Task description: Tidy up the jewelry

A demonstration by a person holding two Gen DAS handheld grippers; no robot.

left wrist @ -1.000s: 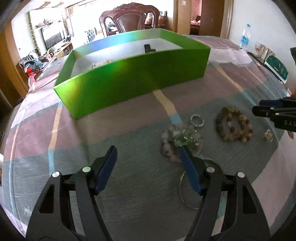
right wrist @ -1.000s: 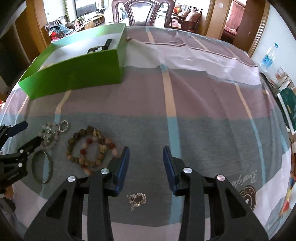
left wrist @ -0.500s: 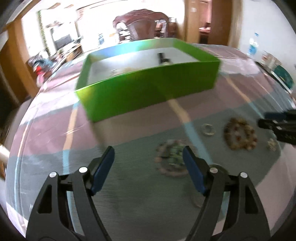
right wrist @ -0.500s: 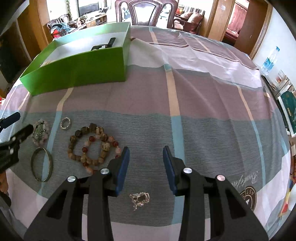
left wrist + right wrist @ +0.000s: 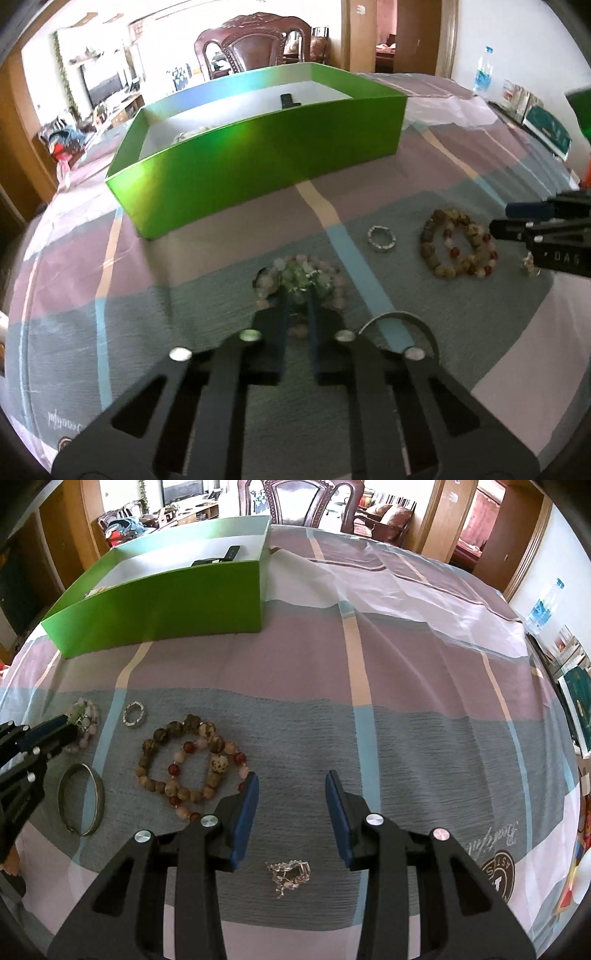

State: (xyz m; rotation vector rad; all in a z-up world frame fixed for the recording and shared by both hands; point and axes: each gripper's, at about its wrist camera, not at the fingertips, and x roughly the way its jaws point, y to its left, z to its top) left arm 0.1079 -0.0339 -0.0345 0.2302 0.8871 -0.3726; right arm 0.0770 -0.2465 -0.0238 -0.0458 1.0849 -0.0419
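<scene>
A pale green and pink bead bracelet (image 5: 327, 282) lies on the striped cloth, and my left gripper (image 5: 297, 306) is shut on its near side. The right wrist view shows the left gripper (image 5: 68, 722) with its tips at that bracelet (image 5: 88, 710). A brown and red bead bracelet (image 5: 430, 240) (image 5: 218, 764), a small silver ring (image 5: 382, 248) (image 5: 127, 720), a silver bangle (image 5: 424, 326) (image 5: 100, 794) and a silver trinket (image 5: 290, 877) lie nearby. My right gripper (image 5: 291, 786) hangs open over bare cloth, past the trinket. The green box (image 5: 258, 155) stands behind.
The green box (image 5: 166, 602) holds a black item (image 5: 229, 554) and some pale jewelry. A water bottle (image 5: 482, 75) and books (image 5: 546, 129) sit at the table's right edge. A wooden chair (image 5: 255, 44) stands beyond the box.
My left gripper's jaws, wide apart before, have come together on the pale bead bracelet. The right gripper has stayed where it was, still open.
</scene>
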